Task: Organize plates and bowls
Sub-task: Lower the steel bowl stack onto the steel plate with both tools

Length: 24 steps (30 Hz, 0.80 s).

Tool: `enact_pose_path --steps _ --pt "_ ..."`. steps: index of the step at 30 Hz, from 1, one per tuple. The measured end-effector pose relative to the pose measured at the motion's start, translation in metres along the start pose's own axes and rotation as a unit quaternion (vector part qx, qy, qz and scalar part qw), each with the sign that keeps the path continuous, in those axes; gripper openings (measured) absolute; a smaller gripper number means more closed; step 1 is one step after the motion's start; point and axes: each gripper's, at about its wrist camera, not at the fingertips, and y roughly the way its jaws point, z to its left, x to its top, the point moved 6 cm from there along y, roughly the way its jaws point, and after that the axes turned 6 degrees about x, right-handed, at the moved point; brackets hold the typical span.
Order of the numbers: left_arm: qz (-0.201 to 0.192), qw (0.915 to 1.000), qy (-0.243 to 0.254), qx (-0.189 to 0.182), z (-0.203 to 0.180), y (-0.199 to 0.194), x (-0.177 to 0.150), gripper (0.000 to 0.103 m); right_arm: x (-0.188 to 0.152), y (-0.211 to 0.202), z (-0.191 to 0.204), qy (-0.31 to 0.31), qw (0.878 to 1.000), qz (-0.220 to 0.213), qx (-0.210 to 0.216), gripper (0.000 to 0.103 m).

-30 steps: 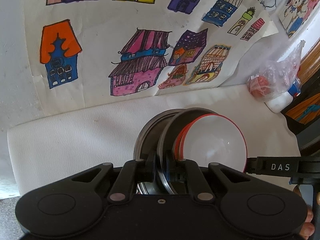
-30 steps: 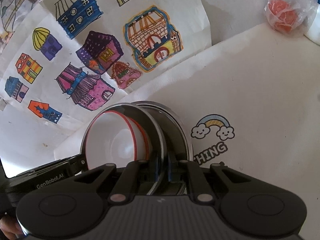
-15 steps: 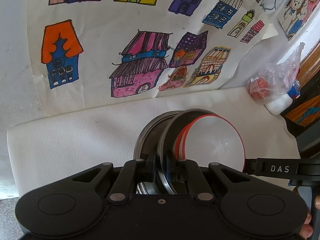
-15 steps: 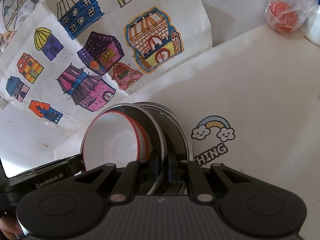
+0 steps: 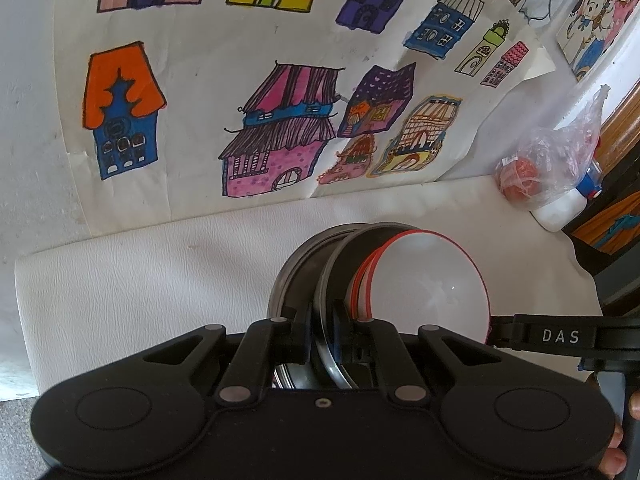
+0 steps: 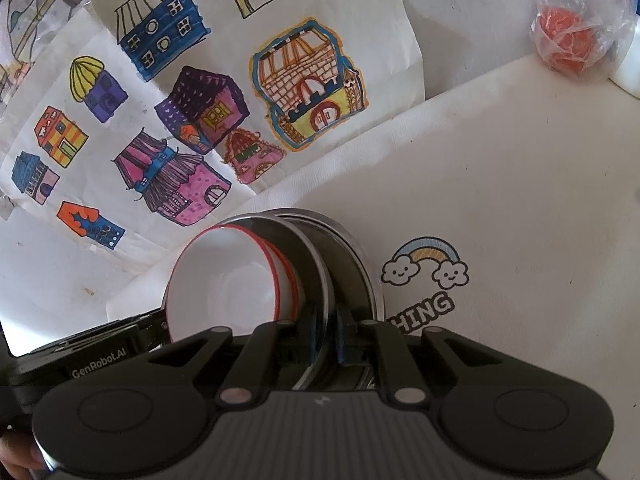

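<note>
Two white bowls with red rims (image 5: 428,292) (image 6: 228,284) sit nested inside a steel plate (image 5: 340,264) (image 6: 308,256) that is held tilted over the white padded tabletop (image 5: 140,272). My left gripper (image 5: 322,320) is shut on that plate's rim from one side. From the opposite side my right gripper (image 6: 330,328) is shut on the same rim. A second steel plate (image 5: 292,272) (image 6: 360,272) lies just behind and under the held one. The other tool's black casing (image 5: 560,336) (image 6: 96,360) shows at each view's edge.
Children's house drawings (image 5: 280,128) cover the wall behind the table. At the far right stands a clear plastic bag of red fruit (image 5: 548,164) (image 6: 568,36) beside a white bottle (image 5: 560,212). A rainbow print (image 6: 424,268) marks the tabletop. Fingers of a hand (image 5: 616,460) show bottom right.
</note>
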Motion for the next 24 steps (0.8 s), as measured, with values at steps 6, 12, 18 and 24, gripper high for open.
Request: enact_pose_path --steps 6,12,18,24 --pt "0.000 1.0000 0.003 0.000 0.0003 0.0012 0.0001 0.010 -0.0005 -0.0008 0.0002 -0.005 1.000 -0.001 0.001 0.013" --pt "0.004 1.0000 -0.004 -0.003 0.0014 0.0016 -0.0001 0.011 -0.0018 -0.0018 0.0002 -0.004 1.000 -0.001 0.004 0.013" --pt "0.004 1.0000 -0.005 -0.004 0.0017 0.0019 -0.0004 0.011 -0.0028 -0.0026 -0.0007 -0.003 1.000 0.000 0.005 0.014" --pt "0.007 0.9999 -0.008 -0.005 0.0019 0.0024 -0.0012 0.012 -0.0037 -0.0029 -0.0012 -0.002 1.000 0.001 0.004 0.015"
